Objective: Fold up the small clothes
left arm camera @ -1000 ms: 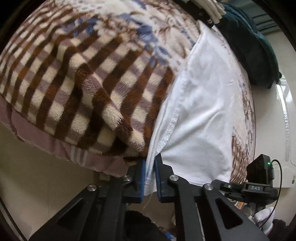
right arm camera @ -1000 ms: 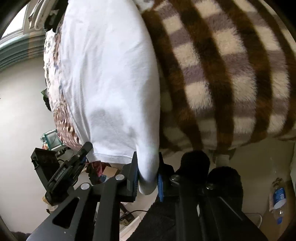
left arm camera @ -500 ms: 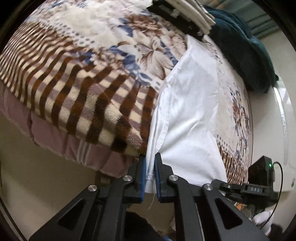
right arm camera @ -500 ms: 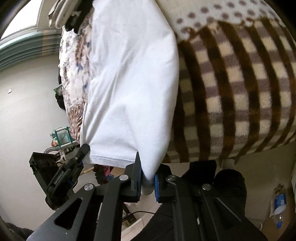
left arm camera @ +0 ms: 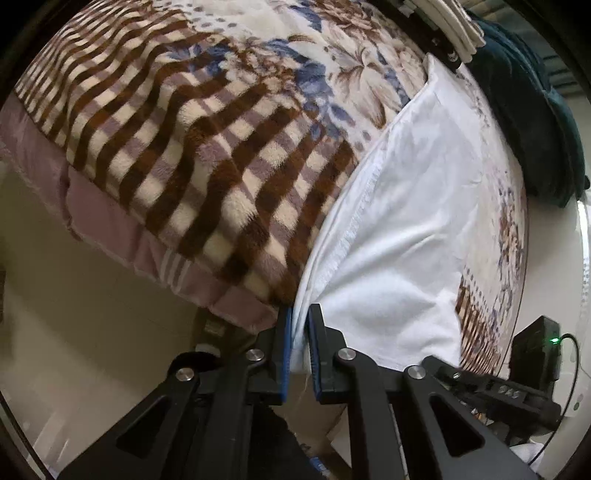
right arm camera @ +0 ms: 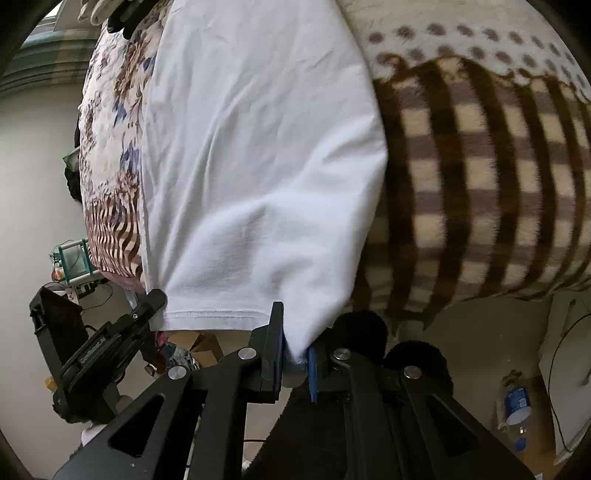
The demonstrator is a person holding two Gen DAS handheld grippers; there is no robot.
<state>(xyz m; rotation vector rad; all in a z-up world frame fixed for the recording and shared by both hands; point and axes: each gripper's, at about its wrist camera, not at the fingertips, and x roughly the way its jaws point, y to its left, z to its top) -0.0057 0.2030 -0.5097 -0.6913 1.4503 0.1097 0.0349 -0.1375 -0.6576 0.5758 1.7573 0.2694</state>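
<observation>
1. On the bed (left arm camera: 92, 206), draped over the plaid-and-floral fleece blanket (left arm camera: 207, 147): one white garment (left arm camera: 413, 229), lengthwise, its near end hanging past the blanket's near edge.
2. Left gripper (left arm camera: 300, 350): jaws clamped on the garment's near corner beside the stitched hem, cloth bunched between the blue pads.
3. Right gripper (right arm camera: 293, 354): jaws likewise pinched tight on the opposite near corner of the garment (right arm camera: 258, 166), a fold of white fabric squeezed between them; hem line running off to the left of that grip.
4. Beyond the garment's far end: a dark teal bundle (left arm camera: 524, 122) and a pale folded stack (left arm camera: 447, 22), apart from the white cloth.
5. Below the blanket's near edge: floor clutter and a plastic bottle (right arm camera: 517, 406), well apart from the garment.
6. Step in hand, by judgement: start of a lengthwise fold, both near corners secured and raised off the blanket (right arm camera: 480, 166), far end flat on it.
7. Next move, likely: carrying both corners together over the garment toward its far end, level with each other so the hem stays straight, then lowering onto the far edge before parting the jaws.
8. Needs: even tension between the grips, enough lift to clear the fleece pile, no dragging of the lower layer.
</observation>
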